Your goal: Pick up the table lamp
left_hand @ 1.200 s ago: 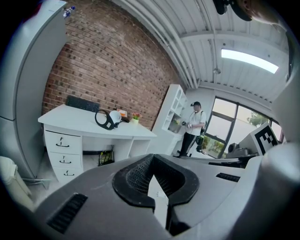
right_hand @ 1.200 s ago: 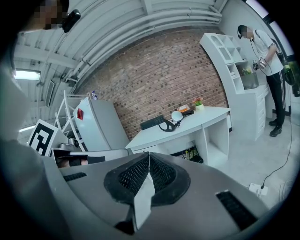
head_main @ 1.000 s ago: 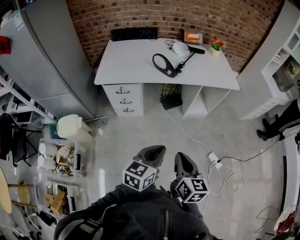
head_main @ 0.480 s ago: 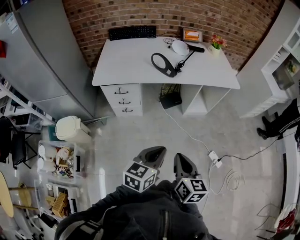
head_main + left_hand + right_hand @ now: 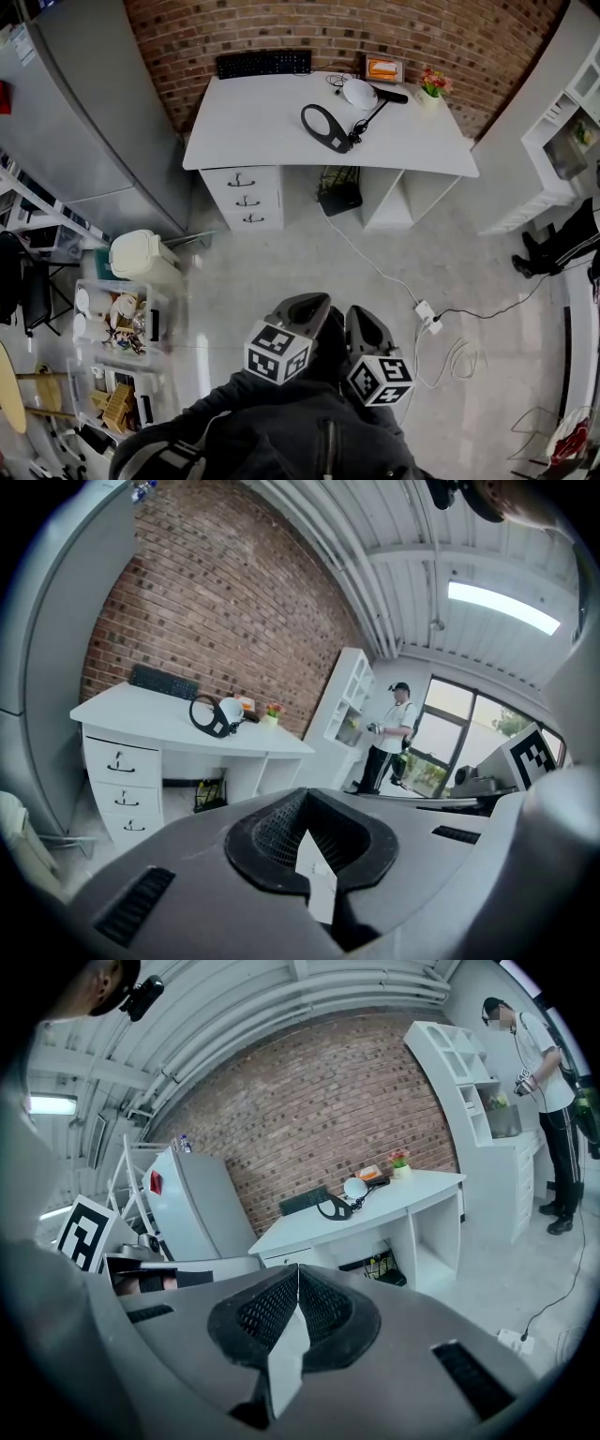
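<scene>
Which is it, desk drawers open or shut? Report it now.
Shut. All three drawers under the left end of the desk line up in one flat front, handles showing, none pulled out.

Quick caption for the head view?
Left claw and right claw, both shut, face the table lamp on the distant desk.

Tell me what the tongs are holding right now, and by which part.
Nothing. The left tongs and right tongs are both shut and empty; the lamp sits untouched on the desk across the room.
</scene>
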